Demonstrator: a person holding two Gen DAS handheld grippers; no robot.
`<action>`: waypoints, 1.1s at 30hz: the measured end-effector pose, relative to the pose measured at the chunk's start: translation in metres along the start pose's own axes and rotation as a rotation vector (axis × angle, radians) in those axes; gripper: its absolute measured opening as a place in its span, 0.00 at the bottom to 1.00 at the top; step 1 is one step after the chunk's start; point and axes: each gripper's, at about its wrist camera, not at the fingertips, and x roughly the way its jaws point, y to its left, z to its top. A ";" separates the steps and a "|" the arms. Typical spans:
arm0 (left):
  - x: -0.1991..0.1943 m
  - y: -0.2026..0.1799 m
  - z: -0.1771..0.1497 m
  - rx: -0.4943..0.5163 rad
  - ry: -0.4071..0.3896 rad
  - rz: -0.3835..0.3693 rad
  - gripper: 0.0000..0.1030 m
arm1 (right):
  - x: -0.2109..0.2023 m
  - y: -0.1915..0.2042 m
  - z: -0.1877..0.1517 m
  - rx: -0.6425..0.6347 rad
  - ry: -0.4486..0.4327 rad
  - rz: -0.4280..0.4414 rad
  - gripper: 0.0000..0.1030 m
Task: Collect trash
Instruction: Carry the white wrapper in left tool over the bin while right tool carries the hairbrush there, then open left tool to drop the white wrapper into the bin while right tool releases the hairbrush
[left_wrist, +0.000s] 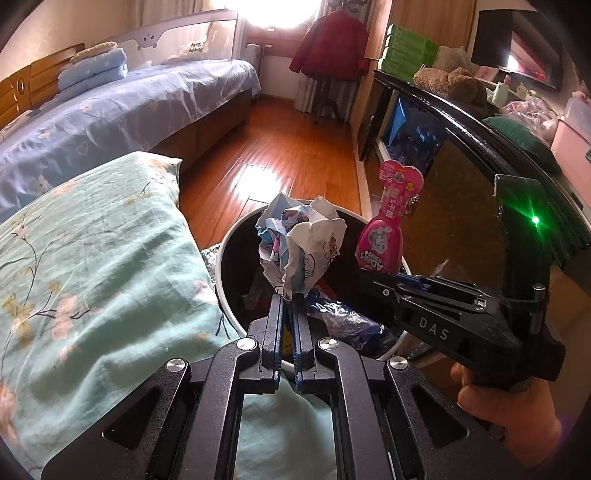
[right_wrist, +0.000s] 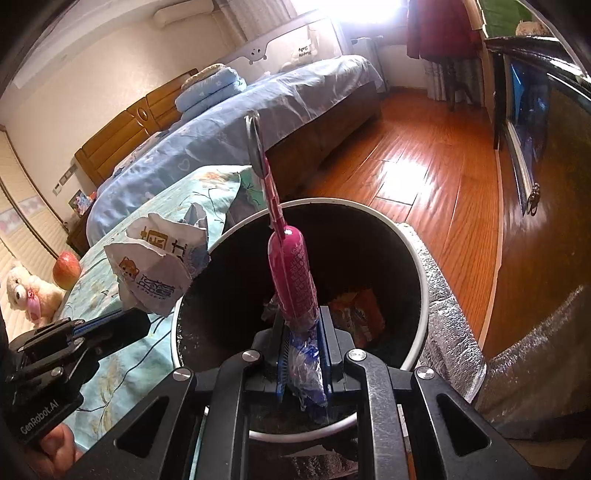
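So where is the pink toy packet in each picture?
Left wrist view: the pink packet stands right of centre, held up by the right gripper above the bin.
Right wrist view: the packet is in the middle, seen edge-on, above the jaws.
Shared landmark: the round bin with the white rim.

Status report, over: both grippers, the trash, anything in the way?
Left gripper shut on crumpled paper. Right gripper shut on pink package. Both over bin. Nothing blocking.

Bin (right_wrist: 413, 236) on wood floor (right_wrist: 424, 177); apple (right_wrist: 66, 275), teddy (right_wrist: 27, 295) on bed (right_wrist: 110, 369).
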 end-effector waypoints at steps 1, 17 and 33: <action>0.000 0.000 0.001 0.000 0.000 0.001 0.04 | 0.001 0.000 0.000 -0.001 0.002 0.000 0.14; 0.002 -0.001 0.003 -0.011 0.010 0.011 0.05 | 0.004 0.000 0.006 -0.006 0.022 -0.004 0.16; -0.050 0.025 -0.025 -0.118 -0.057 0.050 0.44 | -0.032 0.007 -0.002 0.037 -0.074 0.025 0.65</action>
